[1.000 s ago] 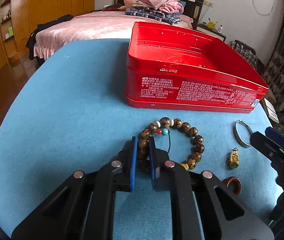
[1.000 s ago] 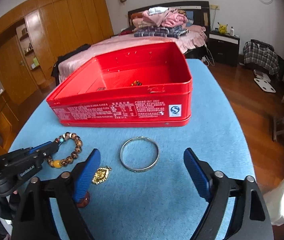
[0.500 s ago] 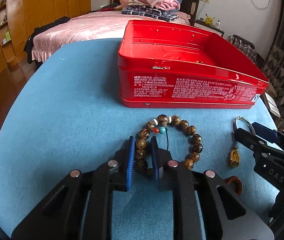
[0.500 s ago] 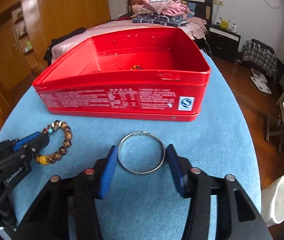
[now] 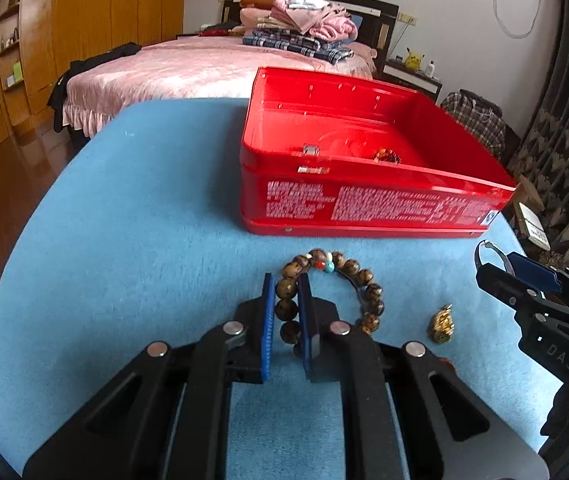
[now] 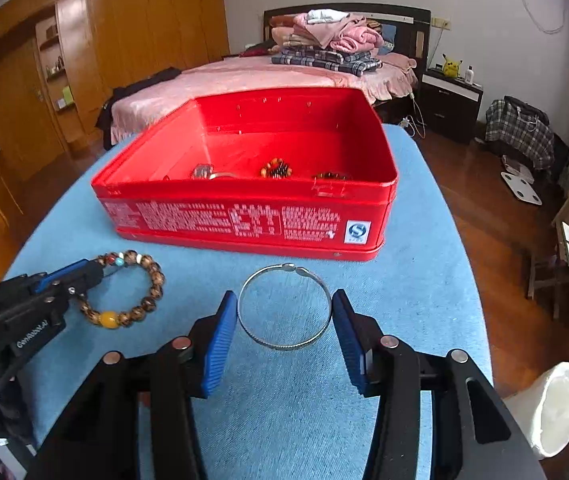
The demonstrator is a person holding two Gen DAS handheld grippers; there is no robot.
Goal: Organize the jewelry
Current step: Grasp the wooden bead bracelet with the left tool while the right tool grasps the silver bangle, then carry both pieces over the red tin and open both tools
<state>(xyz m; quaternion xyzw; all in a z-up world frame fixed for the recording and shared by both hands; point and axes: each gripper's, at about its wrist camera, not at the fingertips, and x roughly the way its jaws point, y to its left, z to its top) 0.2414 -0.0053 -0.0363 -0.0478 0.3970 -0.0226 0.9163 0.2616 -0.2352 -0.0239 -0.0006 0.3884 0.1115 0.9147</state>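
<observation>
My left gripper is shut on a brown bead bracelet, which hangs lifted above the blue table; it also shows in the right wrist view. My right gripper is shut on a thin silver bangle, its pads touching both sides, and holds it off the table. An open red tin box stands behind, with several jewelry pieces inside. A small gold pendant lies on the table between the grippers.
The round table has a blue cloth; its edges fall off left and right. A white cup-like object lies off the table's right edge. A bed with folded clothes stands behind.
Both grippers have risen with their pieces: the bead bracelet and the silver bangle are lifted off the cloth. The right jaws closed from wide open onto the bangle.
</observation>
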